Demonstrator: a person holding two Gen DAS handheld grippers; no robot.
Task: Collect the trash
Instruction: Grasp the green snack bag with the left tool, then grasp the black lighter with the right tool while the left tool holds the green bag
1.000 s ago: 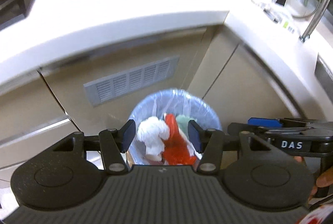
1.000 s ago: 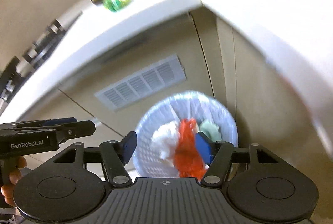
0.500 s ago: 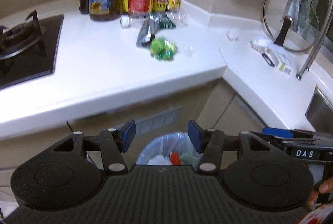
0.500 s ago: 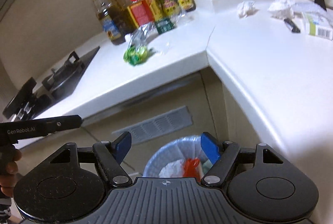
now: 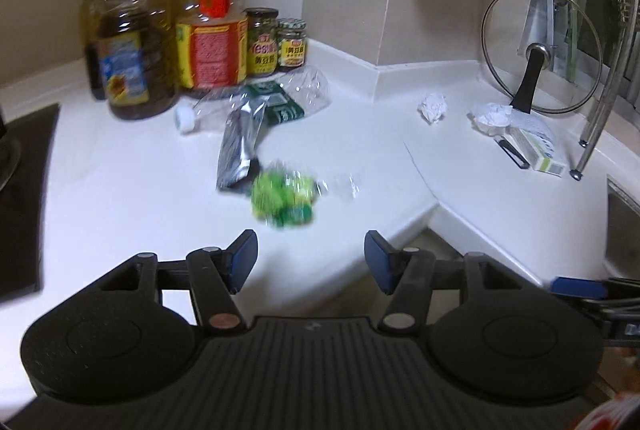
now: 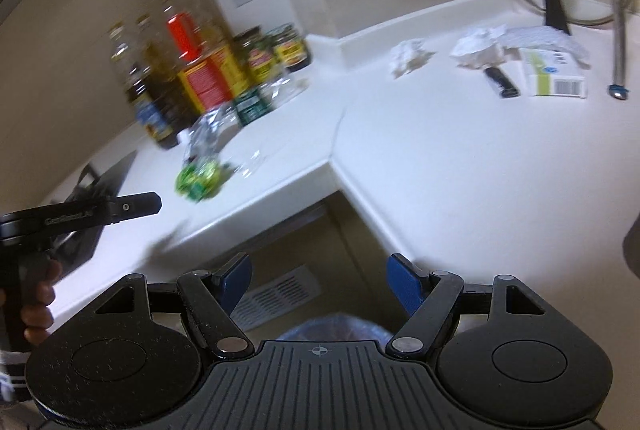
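On the white counter (image 5: 120,198) lie a green crumpled wrapper (image 5: 282,200) (image 6: 198,180), a silver foil bag (image 5: 240,146), a flattened clear bottle (image 5: 256,102), a clear plastic scrap (image 5: 344,184), two white paper wads (image 5: 432,107) (image 5: 490,116) and a small box (image 5: 544,150). My left gripper (image 5: 310,250) hovers over the counter's front edge, just short of the green wrapper; its jaws are opening with nothing between them. My right gripper (image 6: 320,270) stands open and empty above the blue-lined bin (image 6: 336,326), off the counter's inner corner.
Oil bottles (image 5: 128,50) and jars (image 5: 262,42) line the back wall. A black hob (image 5: 20,198) is at the left. A glass pot lid (image 5: 540,50), a rack leg (image 5: 600,102) and a sink edge (image 5: 622,222) are at the right. A cabinet vent (image 6: 276,294) lies below.
Both grippers have risen from above the bin, so the views now take in the countertop. The bin has dropped almost out of sight. Both pairs of jaws stand wider than before.
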